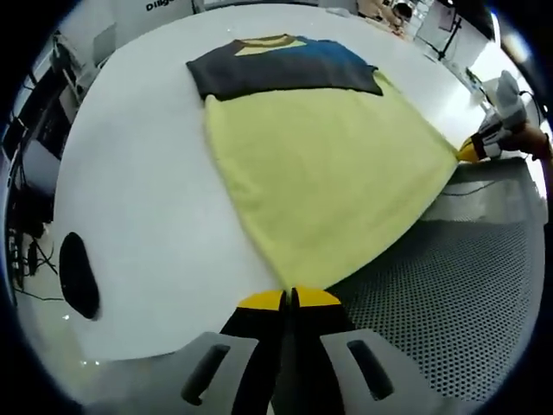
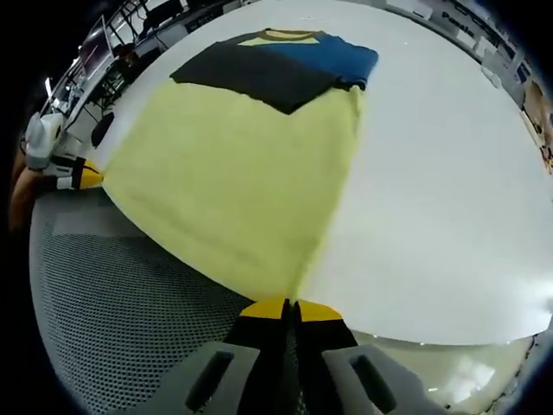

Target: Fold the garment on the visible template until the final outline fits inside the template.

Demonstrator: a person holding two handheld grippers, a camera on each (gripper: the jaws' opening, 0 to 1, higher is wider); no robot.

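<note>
A yellow garment point(image 1: 320, 164) lies spread on the white table point(image 1: 138, 173), its hem pulled towards me. Across its far end lies a dark grey and blue part point(image 1: 281, 65) with a yellow collar. My left gripper point(image 1: 291, 298) is shut on the near hem corner. The other hem corner is pinched by my right gripper point(image 1: 480, 147), which comes in at the right edge of the left gripper view. In the right gripper view the yellow garment point(image 2: 233, 173) runs down to my right gripper point(image 2: 289, 307), shut on its corner, and my left gripper point(image 2: 73, 175) holds the left corner.
A grey perforated surface point(image 1: 449, 294) lies below the table's near edge, also seen as the perforated surface point(image 2: 112, 294). A black oval patch point(image 1: 78, 275) sits on the white table at the left. Desks and equipment point(image 2: 104, 52) stand beyond the far edge.
</note>
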